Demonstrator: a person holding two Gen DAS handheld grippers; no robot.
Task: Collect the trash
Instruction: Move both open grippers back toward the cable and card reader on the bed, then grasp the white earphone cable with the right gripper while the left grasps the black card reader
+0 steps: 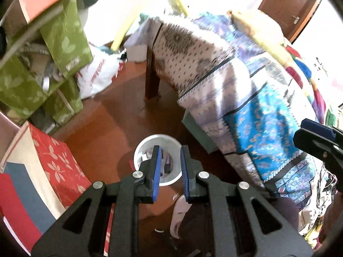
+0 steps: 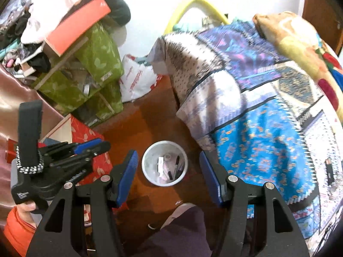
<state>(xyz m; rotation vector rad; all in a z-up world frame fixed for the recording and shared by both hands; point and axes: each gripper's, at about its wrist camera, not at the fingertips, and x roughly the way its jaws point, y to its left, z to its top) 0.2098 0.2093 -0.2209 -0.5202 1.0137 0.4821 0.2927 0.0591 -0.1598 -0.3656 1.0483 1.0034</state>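
A small white trash bin (image 2: 148, 175) stands on the red-brown floor below both grippers, holding several bits of trash, among them a white strip (image 2: 160, 164) and a black marker (image 2: 177, 162). It also shows in the left wrist view (image 1: 140, 150). My left gripper (image 1: 170, 150) hangs above the bin, its jaws a narrow gap apart with nothing between them. My right gripper (image 2: 168, 157) is open wide and empty, framing the bin from above. The left gripper also shows at the left of the right wrist view (image 2: 94, 147). The right gripper's tip (image 1: 317, 137) shows at the right edge.
A bed with a blue patterned cover (image 2: 263, 132) fills the right side. Green boxes (image 2: 96, 64), a red floral box (image 2: 85, 135) and a white plastic bag (image 2: 137, 79) crowd the left. A dark object (image 2: 329, 169) lies on the bed. My foot in a slipper (image 1: 179, 216) is below.
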